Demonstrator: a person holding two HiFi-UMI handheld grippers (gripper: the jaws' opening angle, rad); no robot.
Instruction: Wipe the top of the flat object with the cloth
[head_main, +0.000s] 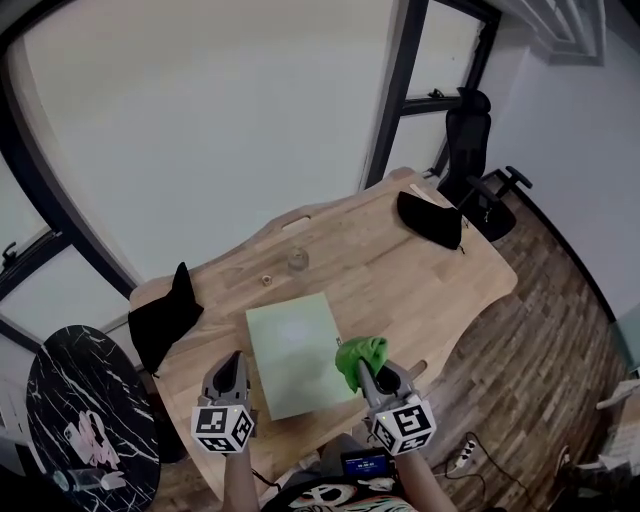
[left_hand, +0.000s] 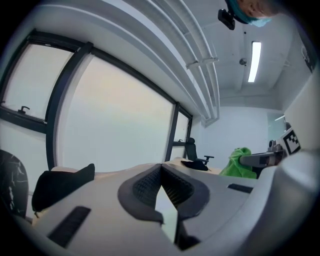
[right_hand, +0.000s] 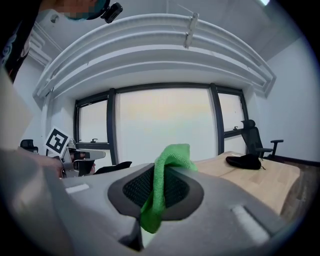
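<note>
No readable writing shows. The only print is the black-and-white square pattern on two marker cubes, one on each tool, and the small screen at the bottom edge of the head view is too small to read.

One pale green flat rectangular sheet (head_main: 295, 352) lies on the light wooden table (head_main: 440, 285). The right gripper (head_main: 365, 375) is at the sheet's near right edge, its jaws clamped on one bright green cloth (head_main: 358, 355). The bunched cloth hangs over that edge, perhaps touching it. The left gripper (head_main: 231, 362) is just left of the sheet, its jaws pressed together on nothing.

Two black fabric bundles lie on the table, one (head_main: 165, 315) left of the sheet and one (head_main: 432, 220) far beyond it to the right.

Only the head view shows the sheet whole. Only the left gripper view shows a ceiling strip lamp (left_hand: 254, 61). The right gripper view shows the cloth (right_hand: 167, 162) pinched between the pads.
</note>
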